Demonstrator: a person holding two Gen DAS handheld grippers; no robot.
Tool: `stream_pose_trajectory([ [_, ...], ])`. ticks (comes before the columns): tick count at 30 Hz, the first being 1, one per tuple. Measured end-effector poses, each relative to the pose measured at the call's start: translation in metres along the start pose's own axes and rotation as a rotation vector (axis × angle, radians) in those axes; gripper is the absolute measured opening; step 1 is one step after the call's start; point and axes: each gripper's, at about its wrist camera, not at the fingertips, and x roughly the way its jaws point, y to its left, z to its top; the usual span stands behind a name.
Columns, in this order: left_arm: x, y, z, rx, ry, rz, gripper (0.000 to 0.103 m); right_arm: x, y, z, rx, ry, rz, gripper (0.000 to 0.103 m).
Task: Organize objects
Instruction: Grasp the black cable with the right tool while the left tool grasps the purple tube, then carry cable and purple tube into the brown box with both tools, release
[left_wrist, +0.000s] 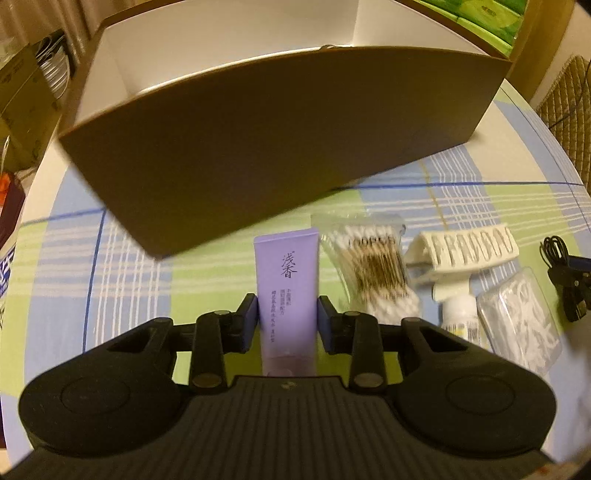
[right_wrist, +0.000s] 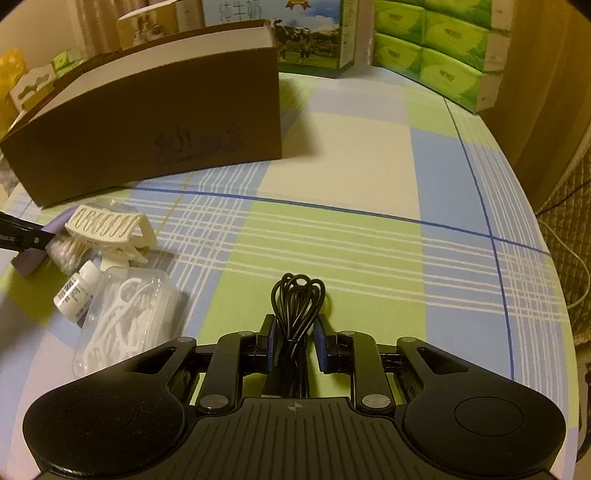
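1. Two things are between my fingers now. My left gripper (left_wrist: 287, 321) has its pads on both sides of the purple soft plastic tube with black characters (left_wrist: 286, 284); the left pad touches it and a thin gap shows at the right pad, so I judge it is closing on the tube, not yet firmly.
2. My right gripper (right_wrist: 295, 345) has its pads beside the black coiled cable bundle (right_wrist: 297, 306), with small gaps on each side; I cannot tell if it grips already.
3. I expect the tube to be light, soft and a little slippery. I hold it at the lower middle of its body, where it should dent less than at the flat crimped end.
4. I expect the cable to be light and floppy. Loops can slide out, so the middle of the bundle is the best place to hold.
5. The tube lies near the front wall of the brown cardboard box with white inside (left_wrist: 280, 147), which stands toward the far-left part of the checked tablecloth (right_wrist: 351, 240).
6. Just beside the tube lie the clear bag of cotton swabs (left_wrist: 373, 269), the cream plastic hair claw (left_wrist: 465, 251), the small white bottle (left_wrist: 460, 314) and the clear box of floss picks (left_wrist: 517, 321), so room to its right is little.
7. Around the cable, toward the far and right edges of the tabletop, there is much open room. The box wall looks tall, so both things must go over it.
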Motion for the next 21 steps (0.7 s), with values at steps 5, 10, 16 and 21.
stream_pose_trajectory([
  [5, -0.020, 0.003, -0.031, -0.058, 0.013, 0.002, 0.029, -0.003, 0.001, -0.004, -0.028, 0.004, 0.018, 0.018],
  [10, -0.040, 0.001, -0.061, -0.110, 0.048, 0.010, 0.029, -0.010, 0.006, -0.013, -0.056, 0.018, 0.037, 0.018],
  [16, -0.043, -0.004, -0.067, -0.140, 0.058, 0.036, 0.030, -0.014, 0.009, -0.020, -0.066, 0.016, 0.045, 0.018],
  [21, -0.039, -0.015, -0.060, -0.113, 0.079, 0.077, 0.035, -0.014, 0.009, -0.019, -0.054, 0.008, 0.044, 0.019],
])
